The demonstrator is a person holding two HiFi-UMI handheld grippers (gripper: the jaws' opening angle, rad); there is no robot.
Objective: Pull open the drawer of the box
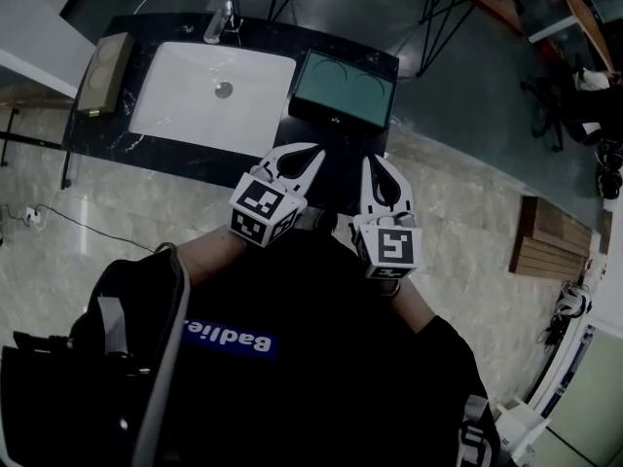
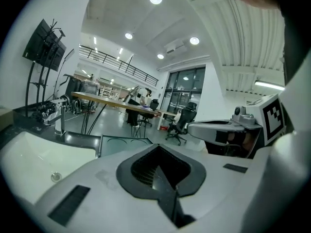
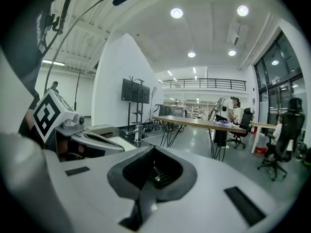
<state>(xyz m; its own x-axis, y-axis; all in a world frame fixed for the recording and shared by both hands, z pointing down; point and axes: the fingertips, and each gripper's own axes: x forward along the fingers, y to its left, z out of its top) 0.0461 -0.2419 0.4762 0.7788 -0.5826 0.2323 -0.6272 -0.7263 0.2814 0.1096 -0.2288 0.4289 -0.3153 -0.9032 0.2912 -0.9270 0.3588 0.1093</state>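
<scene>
The box (image 1: 344, 89) is sitting just right of the sink (image 1: 185, 95), its drawer apparently shut. Reaching in without parting the jaws risks shoving the box instead of catching the drawer. The left gripper (image 1: 313, 151) and right gripper (image 1: 374, 161) are hovering on the sink's near side, jaws pressed together on nothing.

The left gripper (image 2: 159, 152) has fingers closed together; white sink (image 2: 29, 159) at left, box (image 2: 121, 142) beyond it, right gripper (image 2: 199, 128) at right
</scene>
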